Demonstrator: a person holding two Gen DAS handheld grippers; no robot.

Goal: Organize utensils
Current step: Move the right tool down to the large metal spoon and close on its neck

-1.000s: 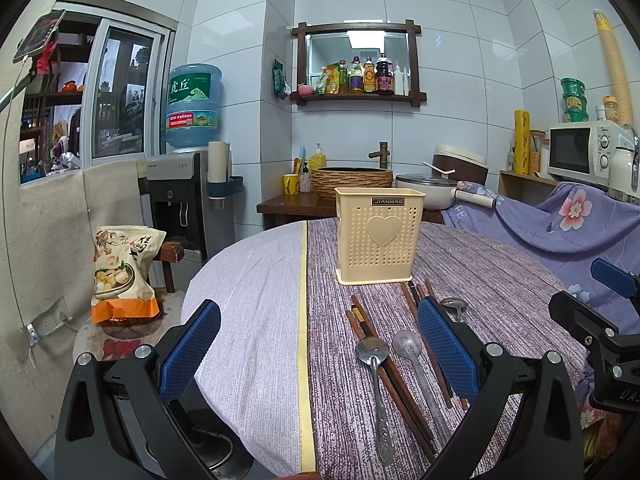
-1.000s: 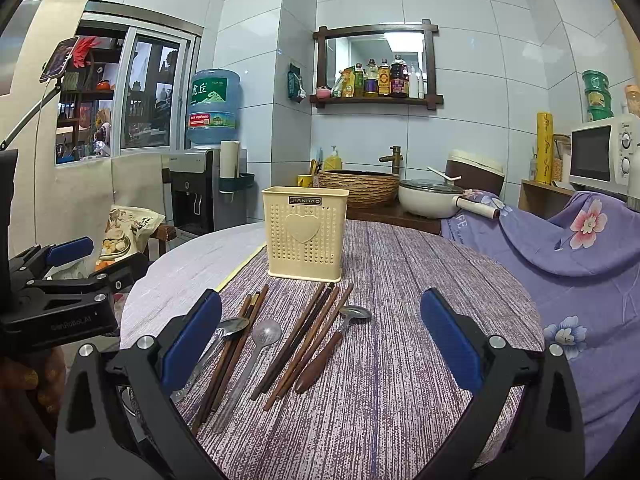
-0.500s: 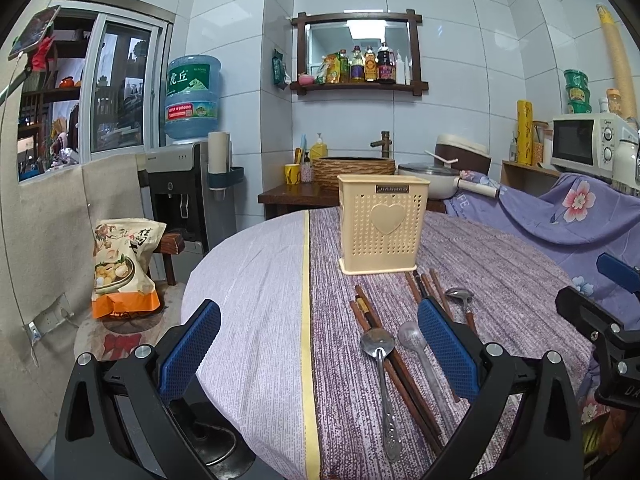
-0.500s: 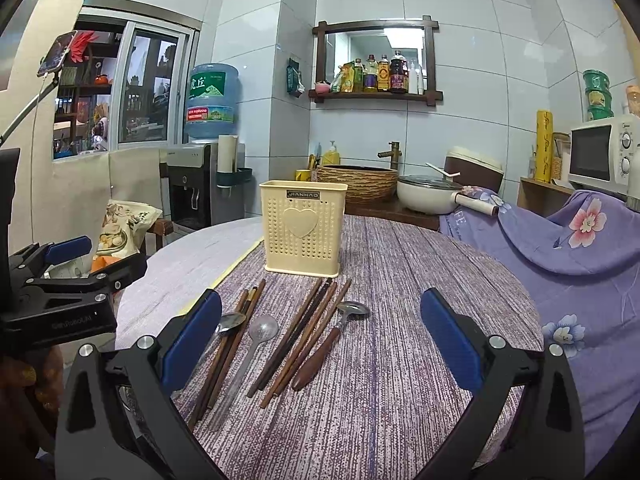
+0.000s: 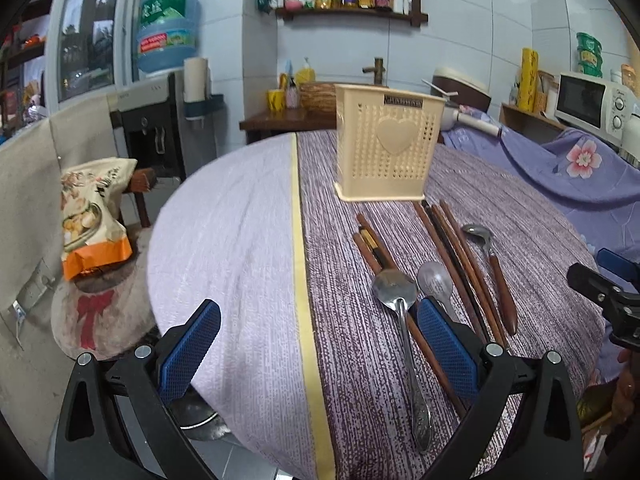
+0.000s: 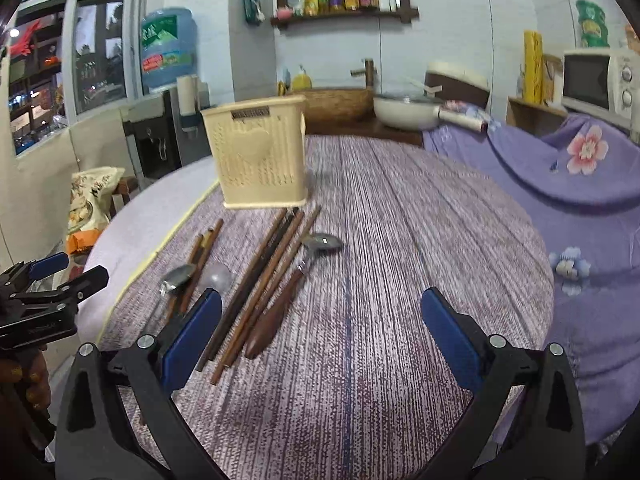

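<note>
The round worktop is carrying everything, with the cream utensil holder standing upright toward its far edge and nothing yet showing above its rim. Nearer the front edge, the brown chopsticks are lying loose in two bundles, with the wooden-handled spoon on their right and two metal spoons on their left. The left tongs are hovering spread and empty, the right-hand pad just above the metal spoons' handles. The right tongs are gaping empty too, chopstick ends lying by the left pad. The first pickup is probably beginning; closing squarely across one handle, clear of its neighbours, should be keeping it from dragging others along.
</note>
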